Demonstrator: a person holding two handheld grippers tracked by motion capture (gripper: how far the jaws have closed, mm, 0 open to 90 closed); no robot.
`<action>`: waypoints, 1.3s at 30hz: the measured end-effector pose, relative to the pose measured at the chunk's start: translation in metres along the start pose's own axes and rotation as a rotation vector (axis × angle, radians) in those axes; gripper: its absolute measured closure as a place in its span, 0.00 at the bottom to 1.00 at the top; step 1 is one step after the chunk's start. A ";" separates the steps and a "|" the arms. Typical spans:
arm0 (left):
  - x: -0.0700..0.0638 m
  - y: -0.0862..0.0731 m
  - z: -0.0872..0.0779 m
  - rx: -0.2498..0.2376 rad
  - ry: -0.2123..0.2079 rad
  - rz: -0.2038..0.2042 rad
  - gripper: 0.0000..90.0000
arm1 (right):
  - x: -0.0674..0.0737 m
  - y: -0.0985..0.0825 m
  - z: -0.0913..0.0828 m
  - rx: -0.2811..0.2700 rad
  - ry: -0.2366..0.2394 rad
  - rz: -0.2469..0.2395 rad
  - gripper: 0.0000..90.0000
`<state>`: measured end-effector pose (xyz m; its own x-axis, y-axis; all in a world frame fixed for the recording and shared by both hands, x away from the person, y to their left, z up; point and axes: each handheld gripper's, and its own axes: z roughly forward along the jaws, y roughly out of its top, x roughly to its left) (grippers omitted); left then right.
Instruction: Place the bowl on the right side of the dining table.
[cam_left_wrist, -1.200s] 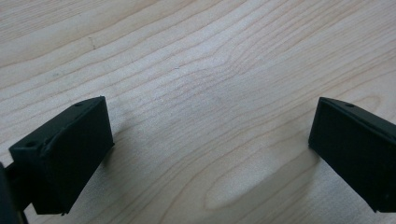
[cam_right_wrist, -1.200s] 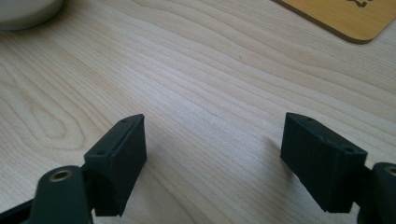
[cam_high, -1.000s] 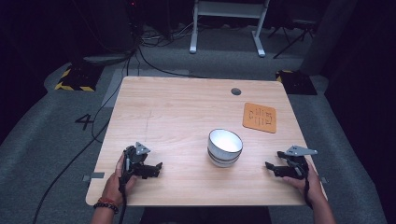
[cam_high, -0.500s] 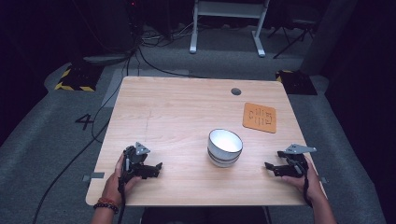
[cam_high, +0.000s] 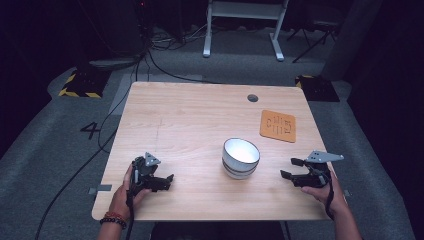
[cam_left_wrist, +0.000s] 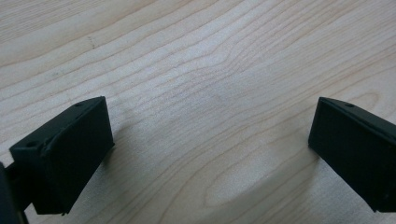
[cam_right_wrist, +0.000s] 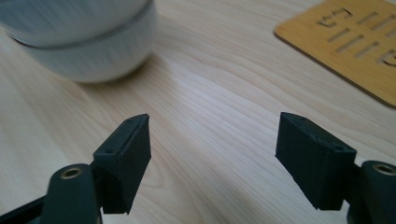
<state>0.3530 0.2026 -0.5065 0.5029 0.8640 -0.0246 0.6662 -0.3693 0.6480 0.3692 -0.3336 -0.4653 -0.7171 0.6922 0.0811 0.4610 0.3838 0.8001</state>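
1. The left tongs (cam_high: 167, 180) lie low on the tabletop (cam_high: 200, 120), near its front left corner, and the left hand (cam_high: 125, 192) grips their body from behind. The forearm comes in from the bottom edge.
2. In the left gripper view the two jaws of the left tongs (cam_left_wrist: 210, 154) stand wide apart, with only bare wood between them.
3. The right tongs (cam_high: 290, 167) are held at the front right of the tabletop, and the right hand (cam_high: 325, 192) grips them from below and behind. Their tips point to the left, toward the bowl.
4. The jaws of the right tongs (cam_right_wrist: 212, 154) are apart and nothing is between them; they have just been closing a little.
5. There is one stack of bowls (cam_high: 241, 158), white with a grey band, in the front middle of the tabletop. It seems to be two bowls, one inside the other, but I cannot tell this for sure.
6. The bowls (cam_right_wrist: 79, 37) stand between the two tongs, nearer to the right ones, and touch neither.
7. There is one orange card (cam_high: 278, 126) with cut slots, lying flat behind and to the right of the bowls, apart from them.
8. There is one small round hole (cam_high: 252, 98) near the far edge of the tabletop.
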 end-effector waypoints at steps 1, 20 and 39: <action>0.000 0.000 0.000 -0.002 -0.001 -0.004 0.00 | 0.002 0.002 -0.001 -0.008 0.011 -0.004 0.30; 0.000 0.000 0.000 0.001 0.003 -0.001 0.00 | 0.030 0.019 0.005 0.011 0.024 -0.149 0.31; 0.000 0.000 0.000 0.000 0.001 -0.004 0.00 | 0.055 0.043 0.011 -0.004 0.088 -0.220 0.29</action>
<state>0.3528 0.2022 -0.5066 0.5000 0.8656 -0.0267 0.6680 -0.3658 0.6481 0.3551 -0.2730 -0.4331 -0.8430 0.5362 -0.0439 0.2870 0.5172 0.8063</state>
